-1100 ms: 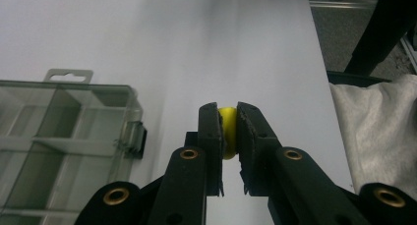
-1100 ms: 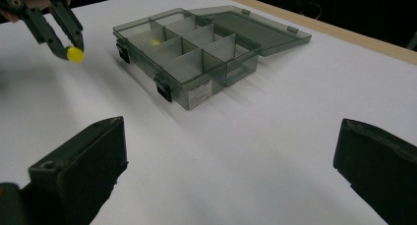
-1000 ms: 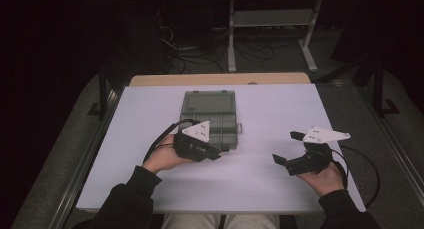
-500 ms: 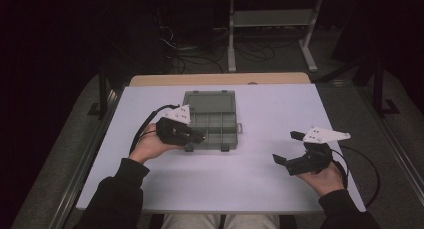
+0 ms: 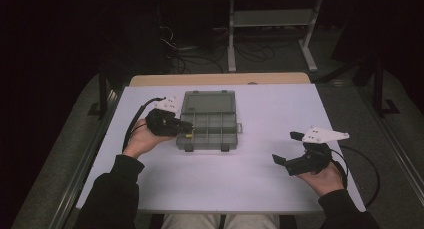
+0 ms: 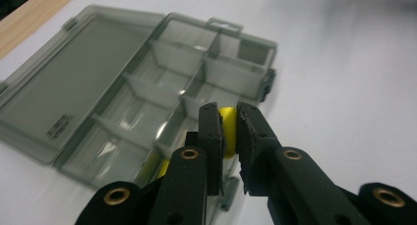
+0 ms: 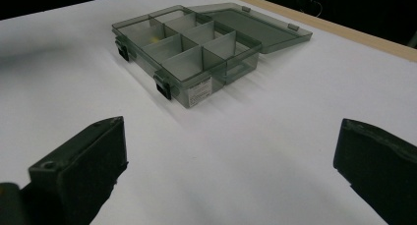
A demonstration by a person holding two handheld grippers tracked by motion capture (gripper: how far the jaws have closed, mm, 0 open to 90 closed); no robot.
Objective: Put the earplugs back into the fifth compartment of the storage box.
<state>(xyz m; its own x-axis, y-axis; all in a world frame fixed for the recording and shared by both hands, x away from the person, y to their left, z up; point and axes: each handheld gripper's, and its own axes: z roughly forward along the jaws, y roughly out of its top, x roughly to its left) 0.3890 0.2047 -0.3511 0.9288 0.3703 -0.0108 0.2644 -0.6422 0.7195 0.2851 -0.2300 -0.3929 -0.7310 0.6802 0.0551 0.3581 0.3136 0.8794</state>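
I have the left gripper (image 6: pixel 228 126) pinching a small yellow piece (image 6: pixel 227 131) over the open box (image 5: pixel 209 120), at its near left corner. It looks light, hard and slick, so I grip across its middle. The right gripper (image 5: pixel 291 148) fingers gape wide, idle above the tabletop (image 5: pixel 260 169).

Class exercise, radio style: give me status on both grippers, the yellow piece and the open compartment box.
Left gripper shut on yellow piece, at compartment box edge. Right gripper open, apart. Lid open, nothing in the way.

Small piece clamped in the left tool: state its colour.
Yellow. The small piece shows best in the left gripper view, pinched between the left tool's black jaws.
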